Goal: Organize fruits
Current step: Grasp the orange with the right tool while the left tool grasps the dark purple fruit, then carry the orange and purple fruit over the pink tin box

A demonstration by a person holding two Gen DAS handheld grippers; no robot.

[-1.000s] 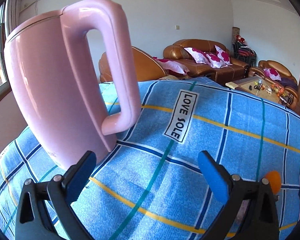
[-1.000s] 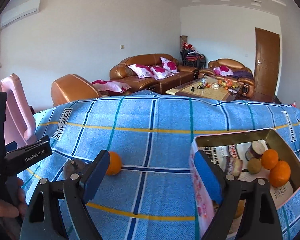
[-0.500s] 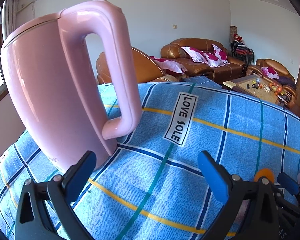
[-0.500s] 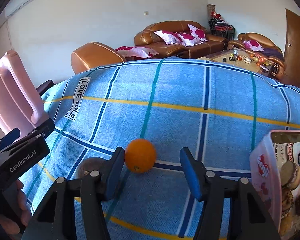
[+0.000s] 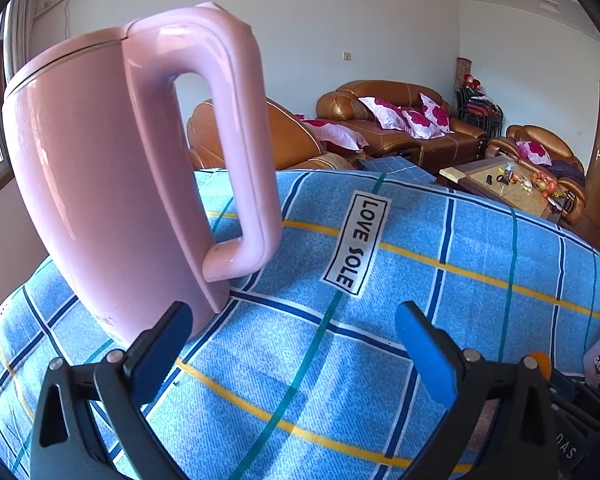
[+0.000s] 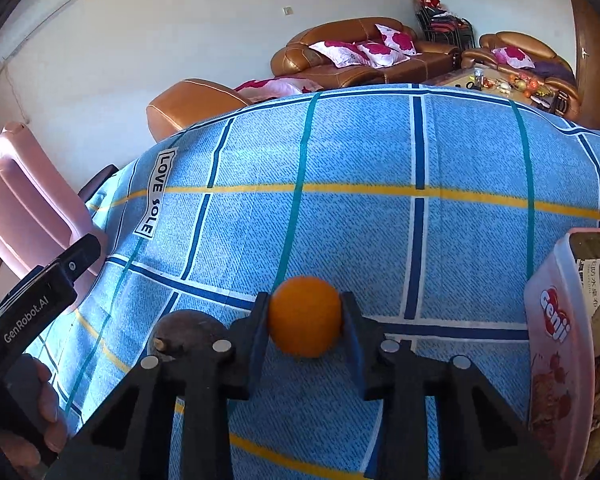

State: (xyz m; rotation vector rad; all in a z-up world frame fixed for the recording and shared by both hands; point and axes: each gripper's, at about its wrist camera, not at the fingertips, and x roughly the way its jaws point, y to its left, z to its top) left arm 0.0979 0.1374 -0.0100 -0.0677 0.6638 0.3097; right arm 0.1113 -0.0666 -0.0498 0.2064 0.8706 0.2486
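**Orange caught between two blue pads**

While the left gripper (image 5: 292,344) hangs wide with nothing in it, just beside a tall pink kettle (image 5: 112,176), the right gripper (image 6: 305,320) is closing its jaws on an orange (image 6: 305,315). Both pads touch the orange's sides. It sits on the blue checked cloth (image 6: 380,232). A dark brown fruit (image 6: 188,330) lies just left of it. A pink tin (image 6: 556,344) with food inside stands at the right edge.
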